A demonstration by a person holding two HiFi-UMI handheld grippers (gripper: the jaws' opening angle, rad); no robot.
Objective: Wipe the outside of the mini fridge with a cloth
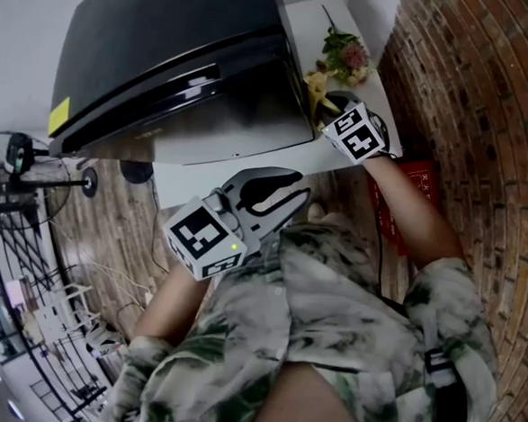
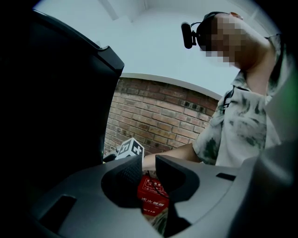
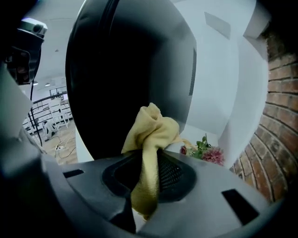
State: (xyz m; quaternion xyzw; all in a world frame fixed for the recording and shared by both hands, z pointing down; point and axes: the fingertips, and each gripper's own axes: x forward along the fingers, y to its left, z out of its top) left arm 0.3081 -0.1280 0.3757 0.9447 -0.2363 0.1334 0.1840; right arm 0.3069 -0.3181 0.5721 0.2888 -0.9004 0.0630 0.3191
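Observation:
The black mini fridge (image 1: 167,54) stands on a white table (image 1: 306,28); it fills the middle of the right gripper view (image 3: 121,69) and the left of the left gripper view (image 2: 46,116). My right gripper (image 1: 330,111) is shut on a bunched yellow cloth (image 1: 316,90), held at the fridge's right side wall near its lower corner. In its own view the cloth (image 3: 151,130) sticks up between the jaws of the right gripper (image 3: 149,160). My left gripper (image 1: 293,182) hangs low near my body, below the table edge, jaws nearly together with nothing between them (image 2: 148,160).
A brick wall (image 1: 488,104) runs along the right. Flowers (image 1: 347,56) lie on the table behind the cloth. A red box (image 2: 152,194) sits low by the wall. A fan (image 1: 20,152) and racks stand on the wooden floor at left.

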